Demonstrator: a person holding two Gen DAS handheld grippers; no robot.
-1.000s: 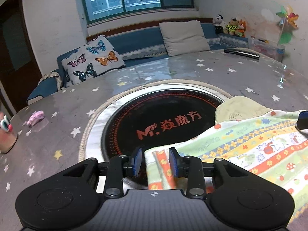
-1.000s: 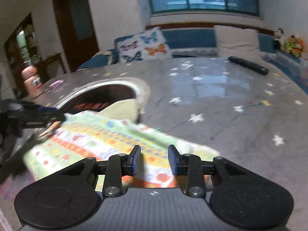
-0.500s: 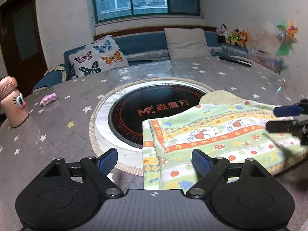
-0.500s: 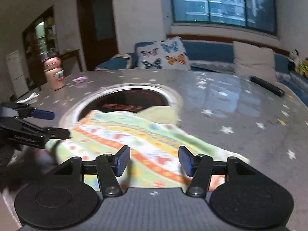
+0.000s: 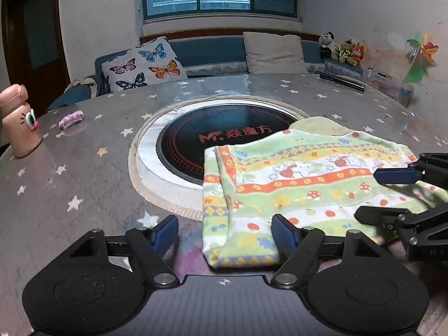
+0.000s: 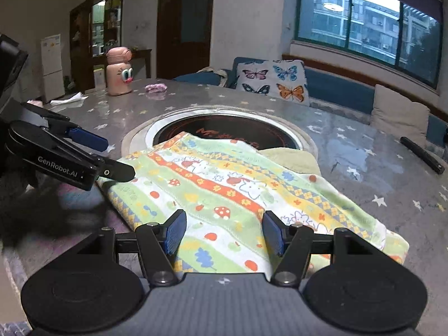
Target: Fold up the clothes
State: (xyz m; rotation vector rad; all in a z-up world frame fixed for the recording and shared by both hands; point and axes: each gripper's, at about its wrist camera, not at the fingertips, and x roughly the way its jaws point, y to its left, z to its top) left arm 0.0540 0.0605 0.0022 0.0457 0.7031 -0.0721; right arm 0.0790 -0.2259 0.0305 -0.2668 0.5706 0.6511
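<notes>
A folded cloth [image 5: 308, 173] with green, yellow and orange stripes and mushroom prints lies flat on the round table, its far edge over the black hob [image 5: 218, 137]. A pale yellow cloth [image 5: 316, 124] peeks out from under it. My left gripper [image 5: 225, 233] is open at the cloth's near left corner, holding nothing. My right gripper [image 5: 389, 193] hovers open at the cloth's right end. In the right wrist view the cloth [image 6: 224, 179] spreads ahead of my open right gripper [image 6: 224, 231], and my left gripper [image 6: 109, 155] stands open at the cloth's left corner.
A pink cartoon bottle [image 5: 19, 126] and a small pink bundle [image 5: 71, 119] sit at the table's far left. A black remote [image 6: 420, 154] lies at the far right. Beyond the star-patterned table [image 5: 84, 173] is a blue sofa with a butterfly cushion [image 5: 142, 67].
Both grippers were shut on the cloth's near edge a second ago. They have opened, let go and drawn back, and the cloth now rests flat on the table.
</notes>
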